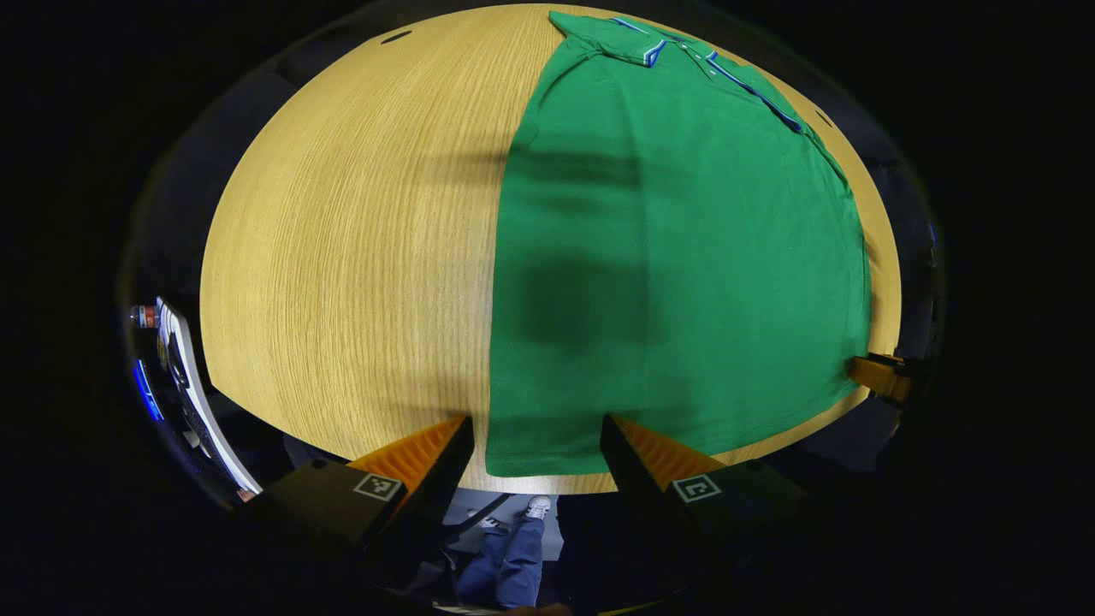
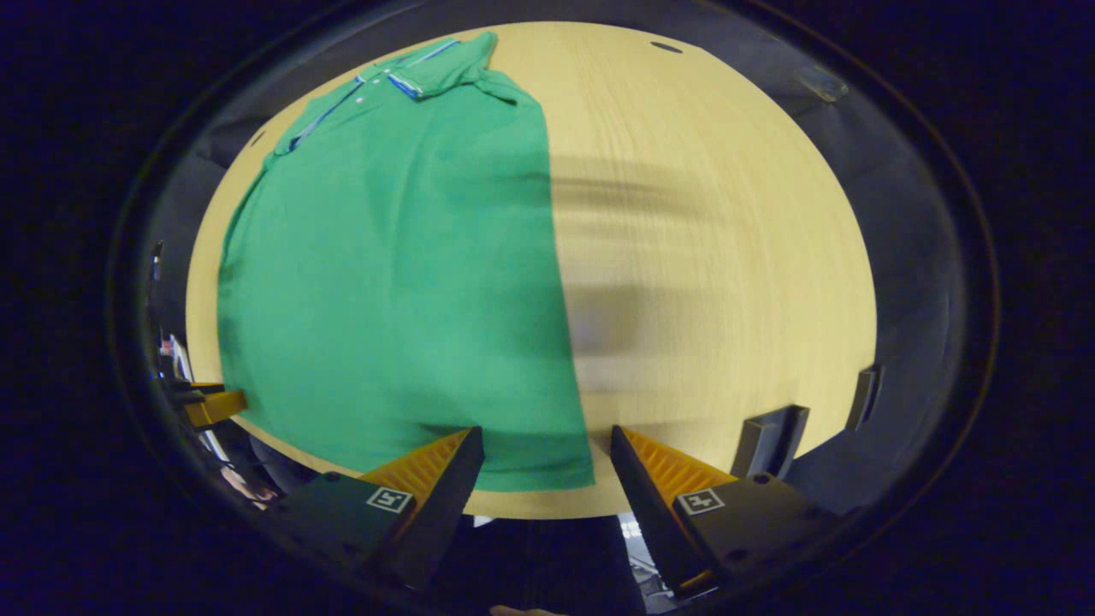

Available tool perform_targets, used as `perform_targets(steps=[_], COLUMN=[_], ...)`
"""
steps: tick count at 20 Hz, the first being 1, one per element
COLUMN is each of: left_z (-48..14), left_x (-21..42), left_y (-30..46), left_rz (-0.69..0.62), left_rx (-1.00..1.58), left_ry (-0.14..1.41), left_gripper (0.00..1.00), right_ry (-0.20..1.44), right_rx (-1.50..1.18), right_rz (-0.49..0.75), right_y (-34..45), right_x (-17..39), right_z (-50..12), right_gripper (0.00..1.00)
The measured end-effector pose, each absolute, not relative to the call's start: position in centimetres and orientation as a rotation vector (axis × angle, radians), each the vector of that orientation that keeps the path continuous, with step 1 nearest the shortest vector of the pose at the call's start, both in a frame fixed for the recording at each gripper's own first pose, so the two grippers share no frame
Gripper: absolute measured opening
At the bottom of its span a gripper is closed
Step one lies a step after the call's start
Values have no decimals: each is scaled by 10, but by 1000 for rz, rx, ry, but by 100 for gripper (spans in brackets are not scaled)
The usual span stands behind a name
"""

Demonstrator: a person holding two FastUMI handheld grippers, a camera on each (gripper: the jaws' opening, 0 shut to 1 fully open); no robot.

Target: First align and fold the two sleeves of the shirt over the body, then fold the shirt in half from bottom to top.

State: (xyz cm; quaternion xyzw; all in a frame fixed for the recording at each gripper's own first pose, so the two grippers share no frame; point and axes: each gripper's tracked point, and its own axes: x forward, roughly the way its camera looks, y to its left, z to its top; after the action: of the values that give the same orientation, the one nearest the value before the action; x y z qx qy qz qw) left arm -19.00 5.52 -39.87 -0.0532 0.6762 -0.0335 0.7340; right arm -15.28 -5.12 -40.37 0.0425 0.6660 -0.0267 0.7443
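In the left gripper view, my left gripper (image 1: 536, 432) hangs spread wide over the near hem corner of the green shirt (image 1: 676, 257), which lies flat on the wooden table (image 1: 342, 239), long axis running away from me, collar at the far end. In the right gripper view, my right gripper (image 2: 545, 441) is equally wide over the other hem corner (image 2: 565, 466), gripping nothing, the collar (image 2: 428, 73) again pointing away.

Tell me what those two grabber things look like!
Each gripper, left and right, has two wedge-shaped fingers with ridged inner faces, fixed to blocky dark bases. Every base carries a small square black-and-white marker. Below the left gripper you can spot the person's blue trousers and light shoes.
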Motion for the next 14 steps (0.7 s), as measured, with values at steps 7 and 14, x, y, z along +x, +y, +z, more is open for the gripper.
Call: perform_targets(steps=[7,14], left_z=[-399,-399], left_x=[-190,-187], left_y=[53,36], left_rz=[-84,-143], left_rx=[-101,-48], left_ry=[1473,1471], left_gripper=[98,55], right_ry=[1436,1422], right_rx=[12,6], right_rz=[-4,12], right_y=[-36,-34], right_x=[-150,-150], right_z=[-404,-405], right_gripper=[83,63])
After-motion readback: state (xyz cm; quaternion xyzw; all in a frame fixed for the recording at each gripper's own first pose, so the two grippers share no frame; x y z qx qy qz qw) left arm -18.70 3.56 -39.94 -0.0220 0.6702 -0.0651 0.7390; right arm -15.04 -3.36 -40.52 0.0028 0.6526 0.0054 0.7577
